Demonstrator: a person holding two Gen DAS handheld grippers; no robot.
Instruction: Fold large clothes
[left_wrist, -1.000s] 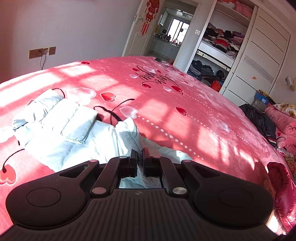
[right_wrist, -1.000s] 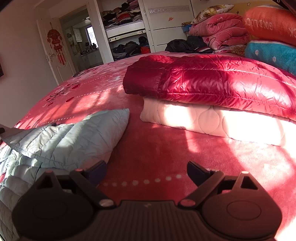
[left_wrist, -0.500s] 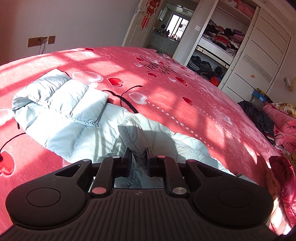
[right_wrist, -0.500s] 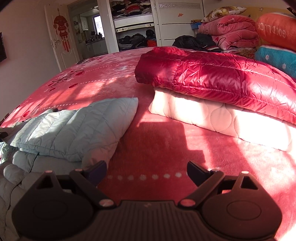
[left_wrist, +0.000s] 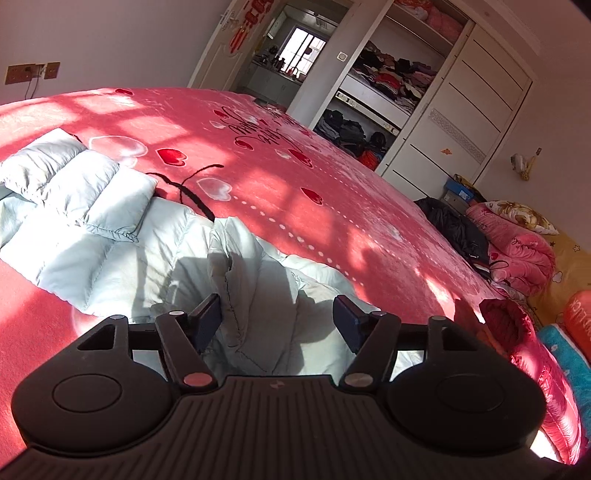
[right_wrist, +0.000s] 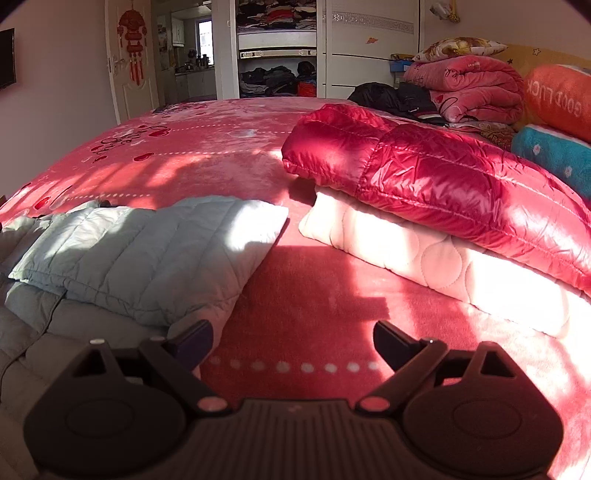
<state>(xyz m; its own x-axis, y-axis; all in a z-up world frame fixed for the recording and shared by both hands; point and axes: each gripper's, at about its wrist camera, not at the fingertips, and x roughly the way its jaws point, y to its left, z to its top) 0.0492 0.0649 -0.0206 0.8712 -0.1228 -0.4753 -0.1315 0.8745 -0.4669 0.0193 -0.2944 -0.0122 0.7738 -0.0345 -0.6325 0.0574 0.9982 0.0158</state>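
While the pale blue jacket (left_wrist: 110, 236) lies spread on the red blanket (left_wrist: 332, 206) | left gripper (left_wrist: 277, 317) jaws just opened wide, a jacket fold loose between them | right gripper (right_wrist: 291, 341) spread wide, empty, beside a jacket sleeve (right_wrist: 155, 254)

Pale blue-grey puffer jacket (left_wrist: 110, 236) lies spread flat on the pink bed — quilted, puffy, partly sunlit. One sleeve is folded back over the body at the far left. At the near end a ridge of fabric stands up crumpled. In the right wrist view its other sleeve (right_wrist: 147, 254) lies folded across too.
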